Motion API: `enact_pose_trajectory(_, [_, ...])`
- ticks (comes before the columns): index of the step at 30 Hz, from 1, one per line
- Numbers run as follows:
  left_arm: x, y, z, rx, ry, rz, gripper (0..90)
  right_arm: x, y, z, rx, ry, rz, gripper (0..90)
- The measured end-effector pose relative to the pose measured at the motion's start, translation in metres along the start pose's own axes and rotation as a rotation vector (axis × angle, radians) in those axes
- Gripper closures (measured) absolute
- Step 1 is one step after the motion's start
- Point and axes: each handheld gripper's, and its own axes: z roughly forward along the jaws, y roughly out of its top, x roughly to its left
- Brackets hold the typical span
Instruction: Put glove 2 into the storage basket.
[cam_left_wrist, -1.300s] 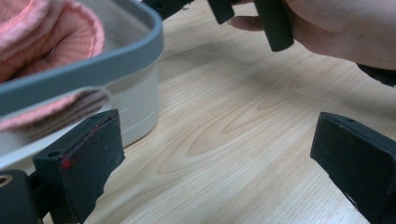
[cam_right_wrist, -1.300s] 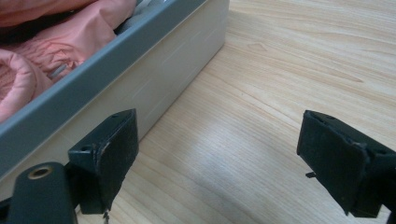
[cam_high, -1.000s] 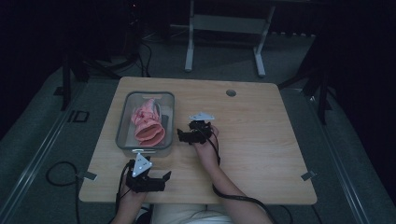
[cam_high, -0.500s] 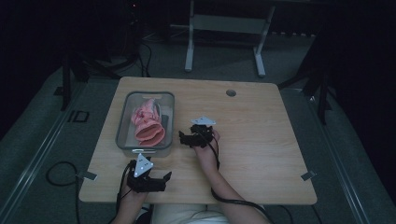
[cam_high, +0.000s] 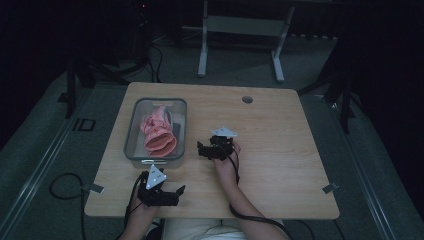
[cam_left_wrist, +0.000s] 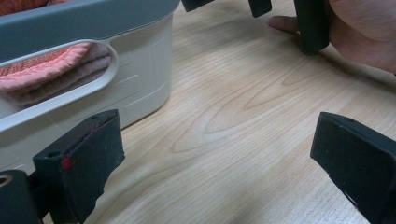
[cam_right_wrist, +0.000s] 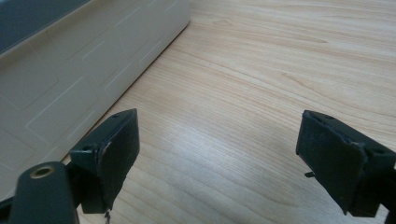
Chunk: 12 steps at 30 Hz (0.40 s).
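Apparently nothing is left in my fingers: both my left gripper (cam_high: 161, 191) and my right gripper (cam_high: 214, 148) gape open over bare surface (cam_high: 280, 150). Just beside both, the grey bin (cam_high: 131, 131) holds the folded pink cloth (cam_high: 157, 134), seemingly already stowed.

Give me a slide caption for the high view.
Two open hand-held grippers rest beside a grey bin of pink cloth.

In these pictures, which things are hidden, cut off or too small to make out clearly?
- Pink cloth: the high view is too small and dim to tell its kind; in the left gripper view the bin wall hides most.
- Bin's inside: right gripper view cuts it off at the top edge.
- Right gripper: the left gripper view's top edge crops it.
- Dark disc: too small to identify.
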Motion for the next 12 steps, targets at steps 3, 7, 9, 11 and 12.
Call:
enact_pose_trajectory(3, [-0.0001, -0.0003, 0.0005, 0.006, 0.004, 0.006, 2.2, -0.0015, -0.0006, -0.0004, 0.001, 0.0, 0.004, 13.5])
enact_pose_trajectory(7, [0.0004, -0.0005, 0.0005, 0.006, 0.006, 0.003, 2.2, -0.0011, -0.0008, -0.0001, 0.001, -0.001, -0.002, 13.5])
enact_pose_trajectory(9, [0.0008, -0.0007, 0.0005, 0.007, 0.008, 0.004, 2.2, -0.0012, -0.0011, 0.0002, 0.002, -0.003, -0.004, 13.5])
enact_pose_trajectory(11, [0.001, -0.0007, 0.0006, 0.009, 0.005, 0.003, 2.2, -0.0016, -0.0015, 0.0003, 0.002, -0.006, -0.009, 13.6])
enact_pose_trajectory(12, [0.0008, -0.0007, 0.0006, 0.009, 0.005, 0.005, 2.2, -0.0016, -0.0016, 0.0003, 0.002, -0.006, -0.011, 13.5])
